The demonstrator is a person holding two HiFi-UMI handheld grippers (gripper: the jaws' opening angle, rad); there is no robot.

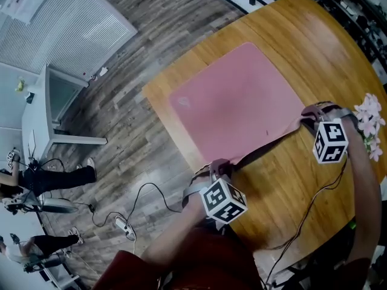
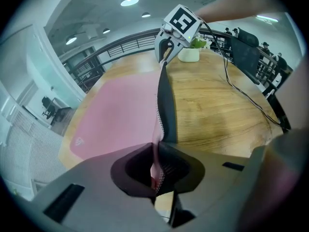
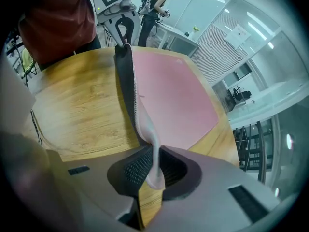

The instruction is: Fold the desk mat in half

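Observation:
A pink desk mat (image 1: 239,104) with a dark underside lies on the wooden table (image 1: 302,35). Its near edge is lifted off the wood and stretched between my two grippers, showing the dark underside (image 2: 166,105). My left gripper (image 1: 216,168) is shut on the mat's near left corner (image 2: 155,170). At the right, my right gripper (image 1: 311,115) is shut on the near right corner (image 3: 154,166). The rest of the mat (image 3: 171,95) lies flat. In each gripper view the other gripper (image 2: 166,45) (image 3: 123,33) shows at the far end of the raised edge.
A white pot with a flowering plant (image 1: 370,122) stands at the table's right edge, close to my right arm. Black cables (image 1: 314,204) trail over the near tabletop. A white cabinet (image 1: 51,110) and a person's legs (image 1: 54,177) are on the floor at the left.

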